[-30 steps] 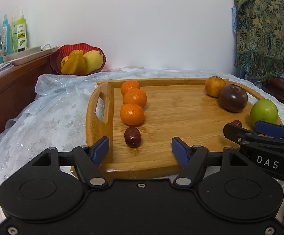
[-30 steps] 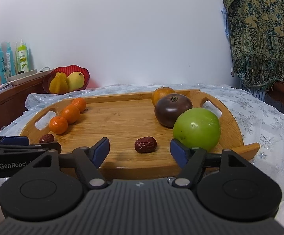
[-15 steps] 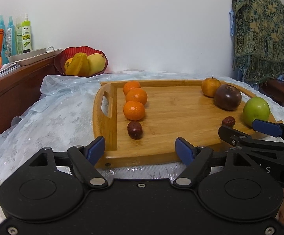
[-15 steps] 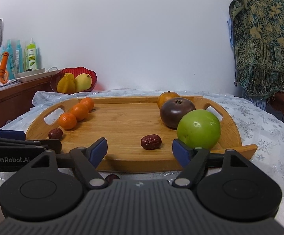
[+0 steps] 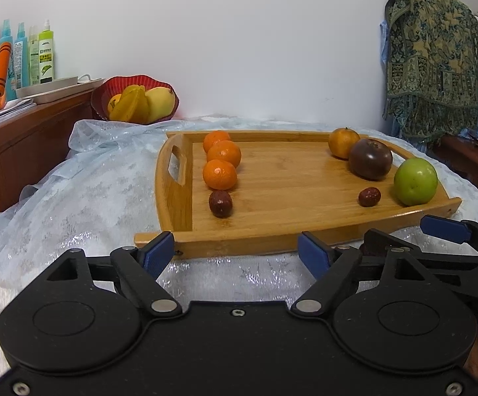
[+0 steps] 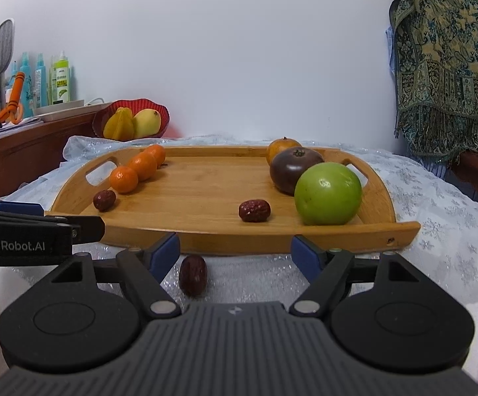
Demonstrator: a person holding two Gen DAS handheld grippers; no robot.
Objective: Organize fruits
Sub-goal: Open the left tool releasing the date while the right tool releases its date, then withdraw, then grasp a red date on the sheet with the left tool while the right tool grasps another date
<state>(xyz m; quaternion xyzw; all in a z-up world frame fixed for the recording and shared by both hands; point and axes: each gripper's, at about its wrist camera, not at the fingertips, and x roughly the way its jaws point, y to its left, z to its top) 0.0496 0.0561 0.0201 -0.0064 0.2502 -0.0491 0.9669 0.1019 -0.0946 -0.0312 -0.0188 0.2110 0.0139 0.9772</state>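
A bamboo tray (image 5: 288, 231) (image 6: 206, 241) lies on the table. On its left side three mandarins (image 5: 220, 174) (image 6: 124, 180) stand in a row with a red date (image 5: 220, 203) (image 6: 104, 200) at the near end. On its right are an orange fruit (image 5: 343, 142), a dark purple fruit (image 5: 370, 158) (image 6: 291, 168), a green apple (image 5: 415, 181) (image 6: 327, 193) and a second date (image 5: 369, 196) (image 6: 254, 210). A third date (image 6: 192, 274) lies on the cloth in front of the tray. My left gripper (image 5: 237, 257) and right gripper (image 6: 235, 254) are open and empty, before the tray's front edge.
A red bowl (image 5: 107, 94) (image 6: 163, 112) with a starfruit and a mango stands at the back left by the wall. A wooden sideboard (image 5: 24, 132) holds spray bottles. A patterned cloth (image 5: 433, 59) hangs at the right. A pale lace cloth (image 5: 74, 204) covers the table.
Both grippers have drawn back from the tray toward the table's near side. The third date on the cloth has come into the right wrist view. The fruits have not moved.
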